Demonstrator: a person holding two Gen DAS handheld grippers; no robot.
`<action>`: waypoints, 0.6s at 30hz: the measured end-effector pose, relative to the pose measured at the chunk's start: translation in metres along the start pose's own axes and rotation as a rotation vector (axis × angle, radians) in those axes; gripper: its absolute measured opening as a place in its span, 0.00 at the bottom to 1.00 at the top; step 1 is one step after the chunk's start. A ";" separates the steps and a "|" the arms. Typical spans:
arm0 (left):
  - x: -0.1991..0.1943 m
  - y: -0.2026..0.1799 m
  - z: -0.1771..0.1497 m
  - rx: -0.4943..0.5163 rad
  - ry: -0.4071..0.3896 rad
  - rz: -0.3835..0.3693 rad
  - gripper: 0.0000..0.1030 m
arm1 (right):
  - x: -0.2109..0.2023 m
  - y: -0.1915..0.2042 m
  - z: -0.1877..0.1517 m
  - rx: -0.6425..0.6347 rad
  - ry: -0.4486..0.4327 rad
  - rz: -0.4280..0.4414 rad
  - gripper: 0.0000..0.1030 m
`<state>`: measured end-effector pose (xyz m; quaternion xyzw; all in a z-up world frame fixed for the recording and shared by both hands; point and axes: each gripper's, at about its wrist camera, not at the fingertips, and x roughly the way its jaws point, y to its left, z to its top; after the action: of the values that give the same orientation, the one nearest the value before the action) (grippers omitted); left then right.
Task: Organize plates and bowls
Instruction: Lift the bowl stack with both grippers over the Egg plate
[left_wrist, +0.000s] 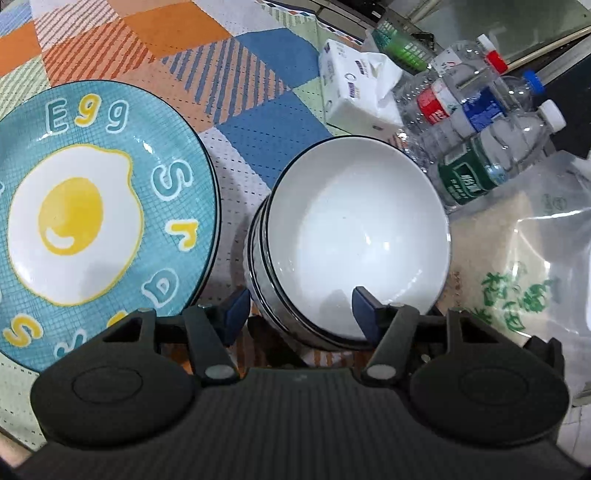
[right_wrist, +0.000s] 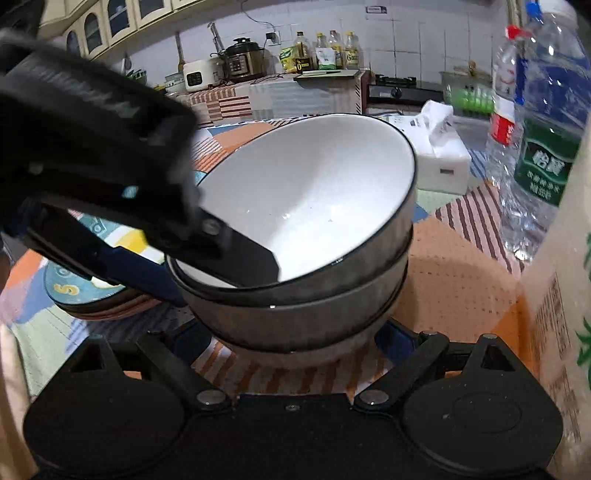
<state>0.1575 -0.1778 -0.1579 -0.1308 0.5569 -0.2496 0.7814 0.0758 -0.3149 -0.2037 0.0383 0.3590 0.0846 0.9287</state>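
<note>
Left wrist view: we see the left gripper (left_wrist: 299, 310), jaws apart astride the top bowl's (left_wrist: 354, 240) near rim; a careless pull could topple the bowl stack (right_wrist: 306, 295). The right gripper's (right_wrist: 295, 343) jaws we cannot tell.

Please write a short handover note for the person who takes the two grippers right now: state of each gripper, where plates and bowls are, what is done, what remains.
Left gripper: open, its fingers astride the near rim of the top bowl, one inside, one outside; no squeeze visible.
Right gripper: low by the base of the bowl stack; its fingertips are hidden, so its state is unclear.
Egg plate: tops a plate stack on the tablecloth, beside the bowls.
Done: bowls nested, plates stacked.
Left: judge whether the tilted top bowl needs seating; water bottles stand close behind.
</note>
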 end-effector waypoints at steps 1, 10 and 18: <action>0.002 0.000 0.000 0.004 -0.003 0.007 0.55 | 0.001 -0.001 0.000 -0.002 -0.004 0.004 0.94; 0.008 0.014 0.006 -0.058 -0.016 -0.005 0.44 | 0.009 -0.004 0.006 -0.016 0.022 0.025 0.95; 0.012 0.013 0.008 -0.057 0.000 -0.005 0.43 | 0.013 -0.005 0.007 -0.023 0.018 0.024 0.95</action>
<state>0.1718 -0.1736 -0.1713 -0.1546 0.5636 -0.2354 0.7766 0.0908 -0.3176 -0.2079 0.0312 0.3661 0.1000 0.9247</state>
